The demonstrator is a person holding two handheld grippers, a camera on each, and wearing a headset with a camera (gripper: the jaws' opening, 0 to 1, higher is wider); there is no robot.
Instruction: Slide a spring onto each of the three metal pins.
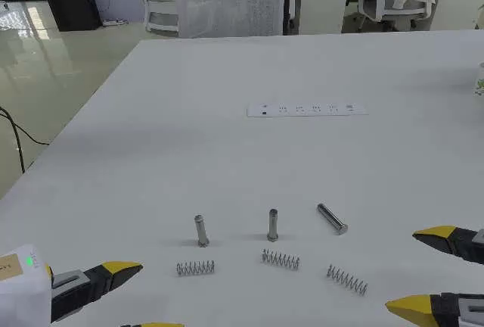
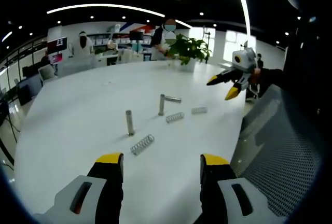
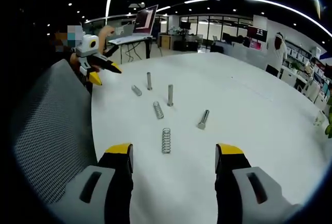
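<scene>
We found the left gripper [image 2: 162,157] and right gripper [image 3: 174,149] released and empty, flanking the work; three springs [image 1: 280,259] lay just before the pins [image 1: 272,224], evidently staged for pairing; the toppled pin [image 1: 332,219] lay flat.

The head view looked forward and down from the near edge of the white table [image 1: 227,153], with the pins [image 1: 273,225] and springs [image 1: 280,259] close below at 6 o'clock. The left gripper view sat low at the table's left end, facing across to the right gripper [image 2: 220,90] at 2 o'clock — the right gripper view faced back, the left gripper [image 3: 108,77] at 10 o'clock. All three shared the pins and springs.
</scene>
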